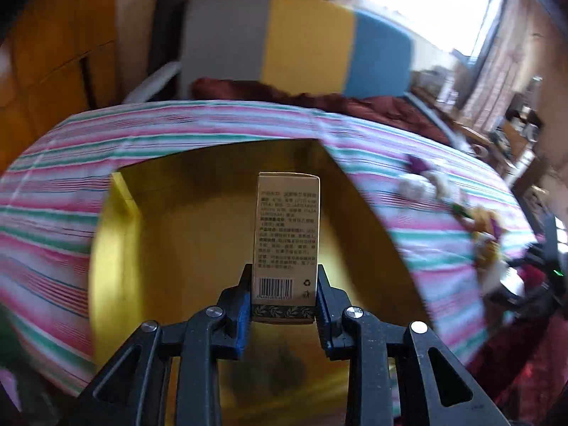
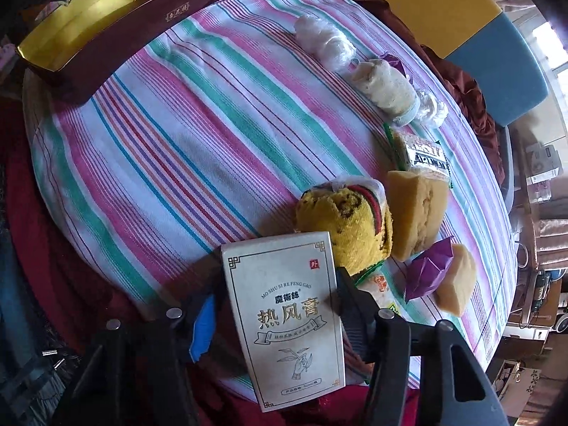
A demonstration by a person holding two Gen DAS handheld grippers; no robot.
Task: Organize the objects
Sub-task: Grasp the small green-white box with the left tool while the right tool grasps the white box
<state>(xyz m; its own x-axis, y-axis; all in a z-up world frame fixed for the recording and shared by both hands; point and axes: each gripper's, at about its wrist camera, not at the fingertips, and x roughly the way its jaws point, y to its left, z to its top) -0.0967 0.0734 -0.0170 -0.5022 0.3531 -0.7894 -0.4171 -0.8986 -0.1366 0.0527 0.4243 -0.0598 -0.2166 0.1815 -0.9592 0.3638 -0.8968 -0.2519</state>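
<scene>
The striped cloth (image 1: 213, 131) is motion-blurred, and the gold box's (image 1: 198, 234) bottom is cut off.

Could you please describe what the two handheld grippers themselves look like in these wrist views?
Both are built alike: the left gripper and the right gripper have black plastic linkage arms with triangular cut-outs, joined by round silver pivot pins. The fingers are black with blue pads on their inner faces, ridged on the left gripper. No cables, sleeves or hands show in either view.
</scene>
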